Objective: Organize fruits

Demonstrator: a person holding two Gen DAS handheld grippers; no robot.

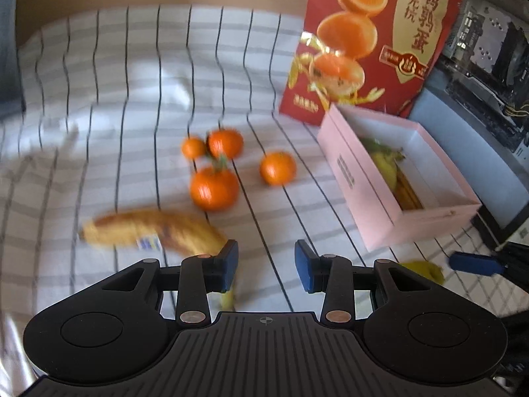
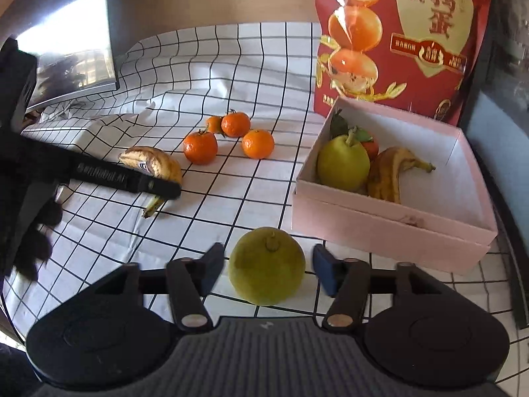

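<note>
A pink box [image 2: 390, 228] at the right holds a green pear [image 2: 342, 162], a browned banana [image 2: 388, 173] and a tangerine [image 2: 369, 145]; the box also shows in the left wrist view [image 1: 373, 205]. Several tangerines [image 2: 200, 147] lie on the checked cloth, also in the left wrist view [image 1: 214, 188]. A spotted banana [image 1: 148, 230] lies just left of my open, empty left gripper [image 1: 266, 264], seen above that banana from the right wrist view [image 2: 165, 188]. My right gripper [image 2: 267, 269] is open, with a green pear [image 2: 267, 266] between its fingers, apart from both.
A tall red snack bag [image 2: 396, 33] stands behind the box. A monitor [image 2: 66, 49] stands at the back left. The checked cloth [image 2: 231, 76] is wrinkled and covers the table. Dark equipment [image 1: 489, 56] sits to the right of the box.
</note>
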